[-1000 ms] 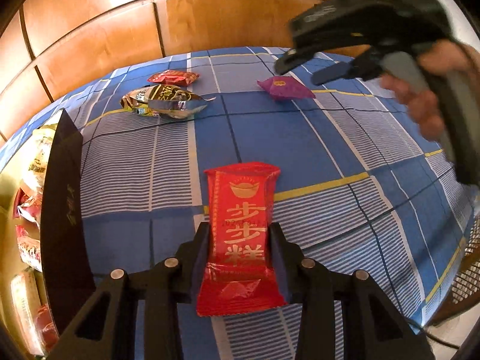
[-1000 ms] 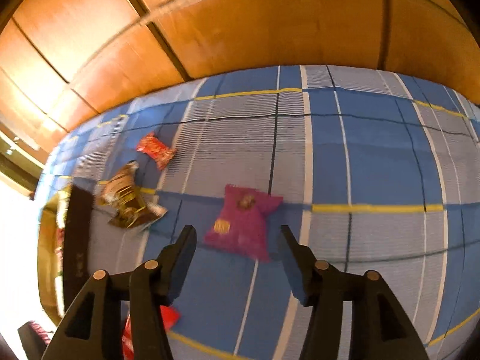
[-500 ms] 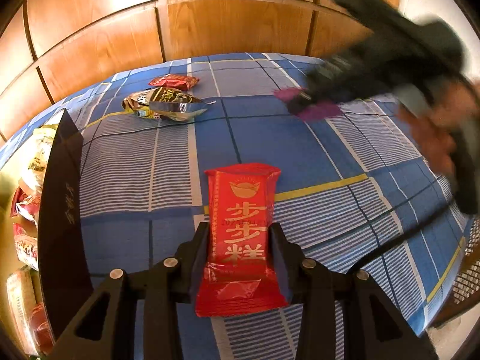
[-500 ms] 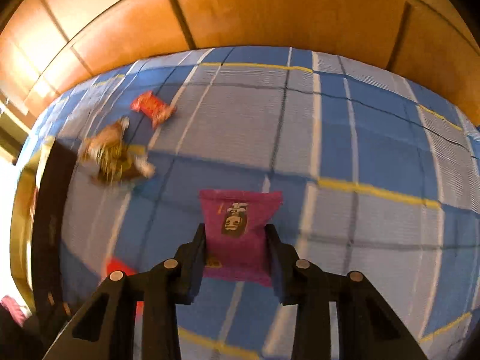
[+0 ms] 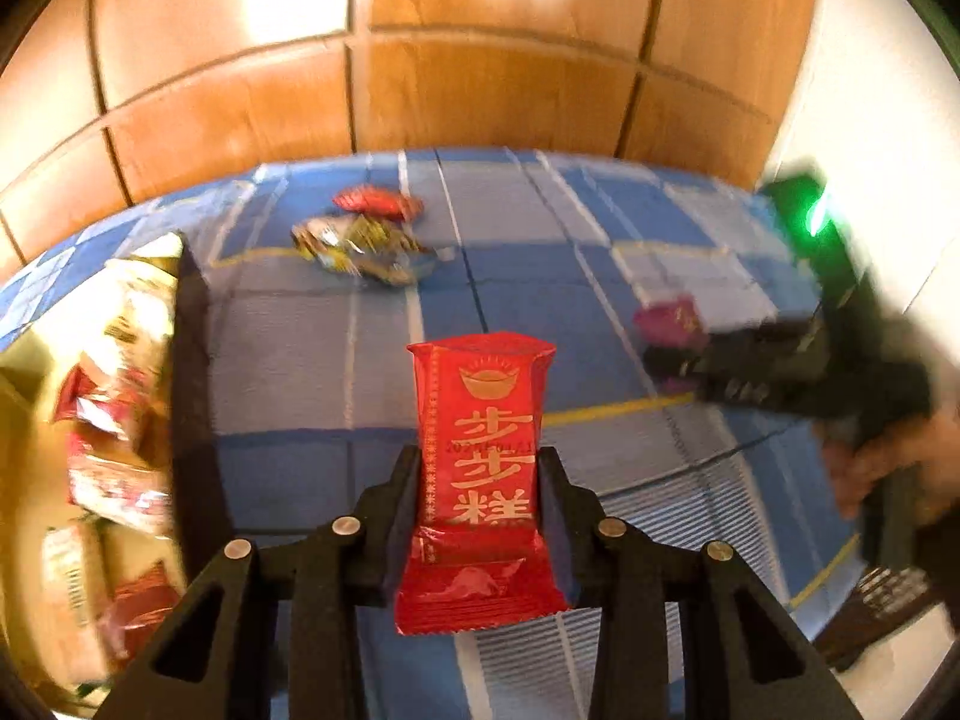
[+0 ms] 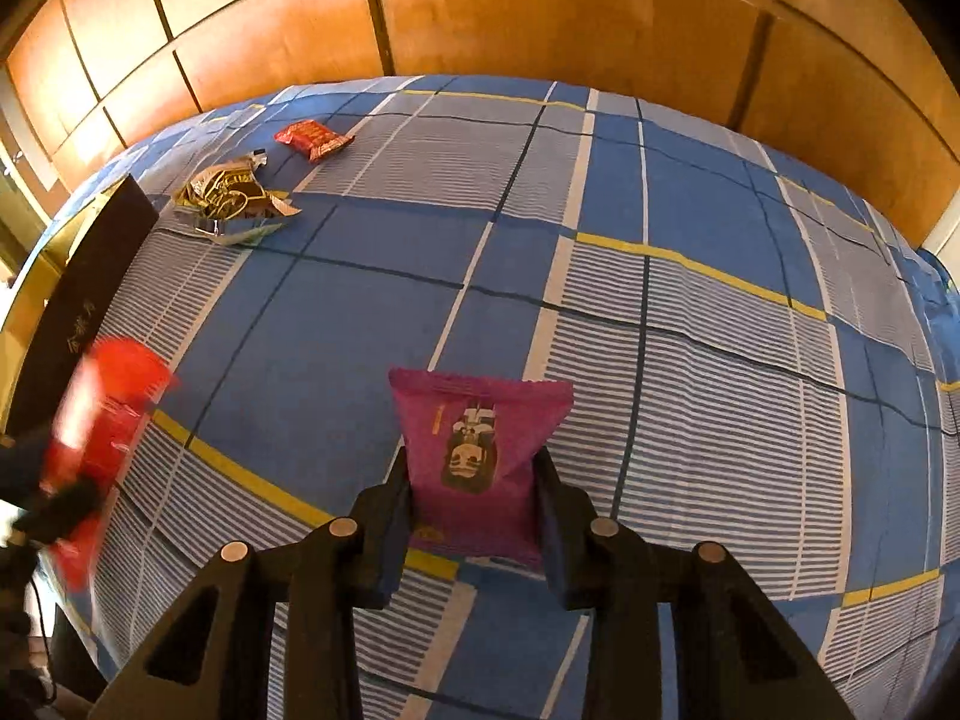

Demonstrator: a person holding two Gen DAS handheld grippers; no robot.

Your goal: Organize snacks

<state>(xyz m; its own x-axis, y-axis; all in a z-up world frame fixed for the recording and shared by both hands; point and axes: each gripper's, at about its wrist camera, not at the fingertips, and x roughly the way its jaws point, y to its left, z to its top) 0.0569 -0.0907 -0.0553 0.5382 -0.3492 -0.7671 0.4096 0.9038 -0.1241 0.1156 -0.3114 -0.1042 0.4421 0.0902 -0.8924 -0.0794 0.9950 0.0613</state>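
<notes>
1. Left gripper (image 5: 480, 498): the jaws are clamped on the red snack packet (image 5: 480, 480). Both fingers (image 5: 396, 516) press the packet's long sides just below its middle. The packet stands upright between them, gold characters facing the camera, its crimped lower seam below the finger tips and its upper half clear above them.
2. Right gripper (image 6: 474, 498): the jaws are clamped on the purple snack packet (image 6: 474, 450). The fingers (image 6: 384, 516) grip its lower half; the wider upper seam flares out above them.
3. Both packets are seen against the blue checked cloth (image 6: 690, 360); whether either one touches the cloth cannot be confirmed from these views.
4. Left edge, left wrist view: an open box with a dark upright flap (image 5: 192, 396) holds assorted snack packs (image 5: 114, 420). The image is blurred here, so individual packs cannot be identified.
5. Right wrist view only: the same flap (image 6: 84, 294) shows pale lettering, and the red packet appears as a smear at the lower left.
6. Left wrist view only: the right gripper appears from outside, at the right, with a green light on its body and a person's hand (image 5: 888, 468) on its handle.
7. Farther back on the cloth: a gold crumpled wrapper (image 6: 231, 201) lies near the box, with a small red packet (image 6: 312, 138) just behind it.
8. Farthest: wooden wall panels (image 6: 540, 12) border the cloth.
</notes>
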